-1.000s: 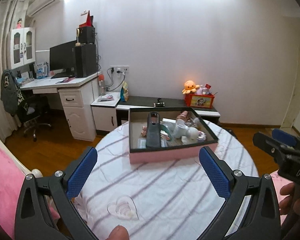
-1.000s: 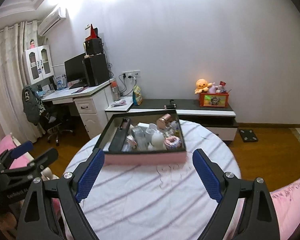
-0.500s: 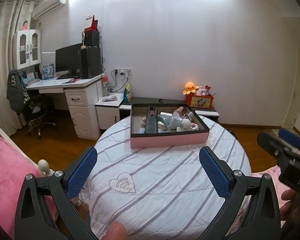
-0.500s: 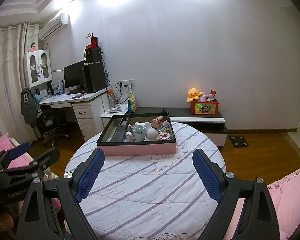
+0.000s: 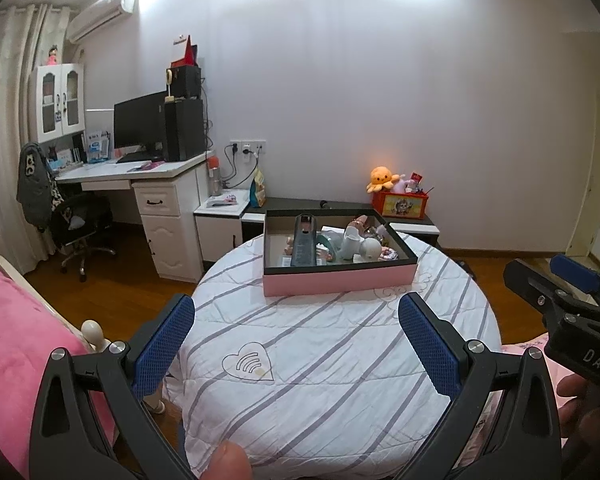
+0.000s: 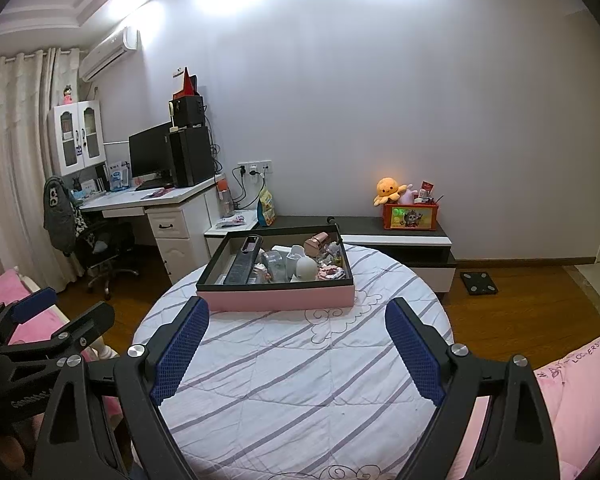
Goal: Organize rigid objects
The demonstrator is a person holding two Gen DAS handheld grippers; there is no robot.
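The left gripper [image 5: 296,344], black-framed with blue textured pads, has its jaws spread wide with nothing between them but the cloth below. The right gripper [image 6: 296,346], of the same build, also stands wide apart and empty. Both hang over the near half of a round table [image 5: 340,380] covered in a white quilted cloth with grey-purple stripes; a heart-shaped stitched patch [image 5: 249,367] lies on the cloth between the left pads. In the left wrist view the right gripper shows at the right edge, held by a hand [image 5: 580,408]; a fingertip [image 5: 228,460] shows at the bottom edge.

Toward the far side of the table, well apart from both grippers, sits a shallow rectangular box with pink outer walls and a black rim [image 6: 276,296]. It holds the jumble of rigid items: a long dark flat device [image 6: 244,258] lying along the left part, a clear plastic container [image 6: 274,264], a white rounded egg-shaped piece [image 6: 306,268], a rose-gold cylinder [image 6: 318,242] near the back, and a pink ruffled piece [image 6: 332,272] at the right.

Behind the table stand a low black-and-white cabinet [image 6: 404,236] with an orange plush octopus [image 6: 388,190] on a red box [image 6: 410,216], and a white desk [image 6: 156,204] with a black monitor [image 6: 150,156].
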